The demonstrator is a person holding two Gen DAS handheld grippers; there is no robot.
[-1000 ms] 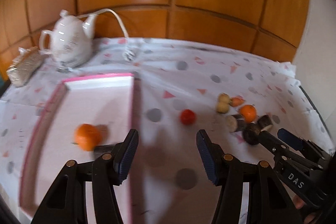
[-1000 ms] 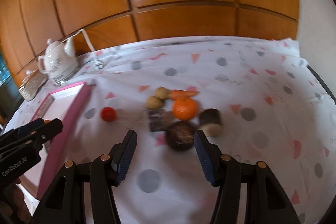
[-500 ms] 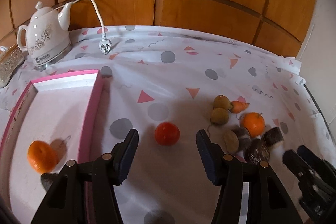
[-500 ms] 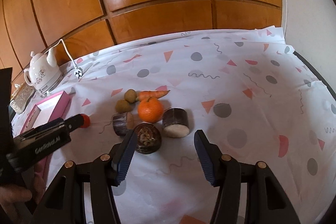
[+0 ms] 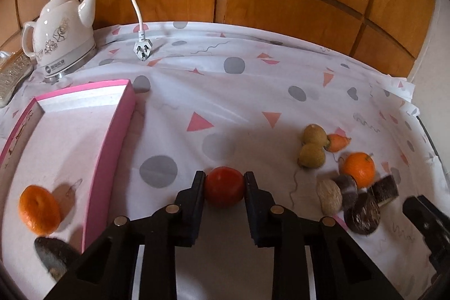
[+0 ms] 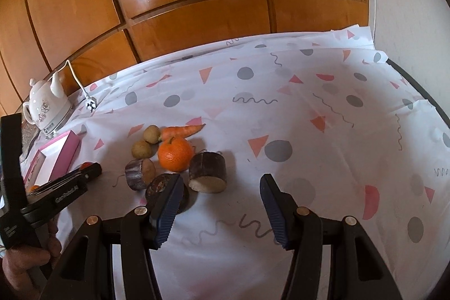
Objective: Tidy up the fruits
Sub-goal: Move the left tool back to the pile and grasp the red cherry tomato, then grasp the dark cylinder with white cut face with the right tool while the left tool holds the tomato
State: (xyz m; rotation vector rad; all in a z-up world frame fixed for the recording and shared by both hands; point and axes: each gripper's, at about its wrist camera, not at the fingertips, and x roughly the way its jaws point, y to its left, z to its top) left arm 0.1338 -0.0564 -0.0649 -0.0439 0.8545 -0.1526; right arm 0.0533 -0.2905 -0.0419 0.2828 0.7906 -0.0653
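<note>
Left gripper (image 5: 224,189) jaws pinch the round red tomato-like fruit (image 5: 224,186) on the patterned worktop cloth (image 5: 253,92); smooth skin may squirt free during lift toward the pink-rimmed tray (image 5: 112,137); right gripper (image 6: 219,194) jaws spread, idle.

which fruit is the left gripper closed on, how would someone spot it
Start at the pink tray on the left of the patterned tablecloth. Just right of it, alone on the cloth, a round red fruit sits pinched in the left gripper. Unlike the orange and brown pieces clustered farther right, it is red and stands apart.
</note>
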